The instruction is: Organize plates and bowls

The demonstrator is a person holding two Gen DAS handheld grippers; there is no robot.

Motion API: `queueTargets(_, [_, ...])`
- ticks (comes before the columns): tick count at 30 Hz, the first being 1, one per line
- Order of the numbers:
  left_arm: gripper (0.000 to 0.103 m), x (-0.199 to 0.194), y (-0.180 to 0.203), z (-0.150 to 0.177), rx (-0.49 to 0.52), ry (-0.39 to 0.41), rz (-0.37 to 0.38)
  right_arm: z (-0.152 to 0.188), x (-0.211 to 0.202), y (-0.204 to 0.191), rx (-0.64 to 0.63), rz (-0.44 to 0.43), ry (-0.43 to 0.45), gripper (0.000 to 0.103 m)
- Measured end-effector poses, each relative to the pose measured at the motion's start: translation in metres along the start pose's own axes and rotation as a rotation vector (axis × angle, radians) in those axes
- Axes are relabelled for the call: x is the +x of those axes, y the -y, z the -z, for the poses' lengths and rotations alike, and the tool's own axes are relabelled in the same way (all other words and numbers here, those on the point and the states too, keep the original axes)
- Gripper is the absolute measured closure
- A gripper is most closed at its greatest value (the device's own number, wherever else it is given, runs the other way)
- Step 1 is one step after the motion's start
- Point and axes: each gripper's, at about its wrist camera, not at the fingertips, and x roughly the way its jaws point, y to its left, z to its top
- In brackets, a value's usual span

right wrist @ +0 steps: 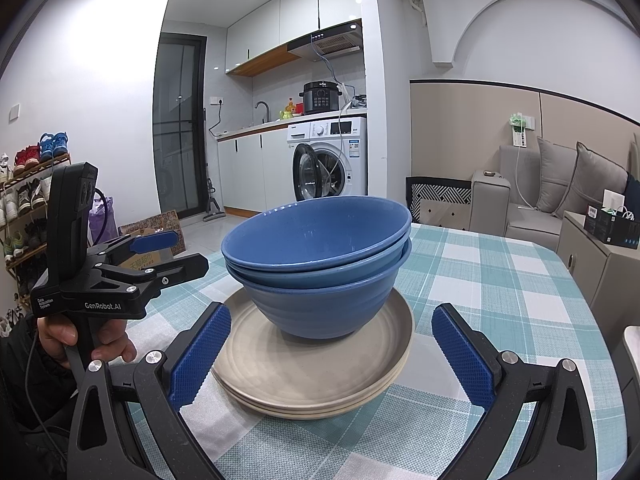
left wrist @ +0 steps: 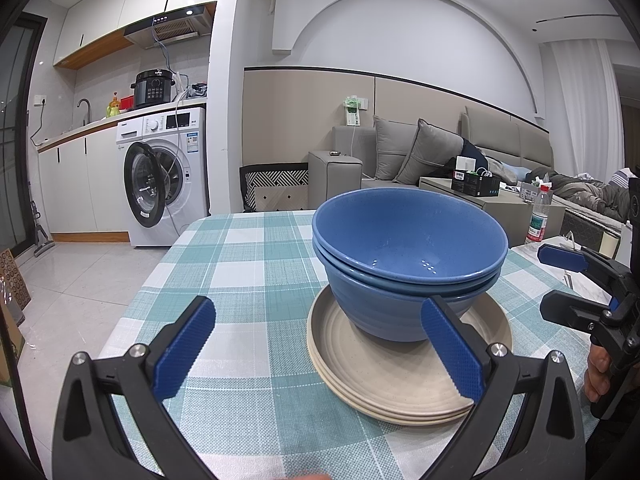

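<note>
Three nested blue bowls sit upright on a stack of three beige plates on the checked tablecloth. My left gripper is open and low over the cloth, just left of the stack. Its right finger overlaps the plate rim in view, and whether it touches I cannot tell. My right gripper is open, facing the stack from the near side with a finger on either side of the plates. Each gripper shows in the other's view, open and empty: right gripper, left gripper.
The teal-and-white cloth covers the table, whose far edge drops to a tiled floor. A water bottle stands beyond the table's right side. A hand holds the left gripper's handle. A washing machine and sofa stand farther off.
</note>
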Motion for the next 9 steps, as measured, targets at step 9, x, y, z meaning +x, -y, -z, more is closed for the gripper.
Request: queueTargets(9, [0.000,-0.0031,-0.0008,-0.0033,0.000,0.005,0.000,0.0005,0.0004,-0.0007,0.000,0.000,-0.001,0.001])
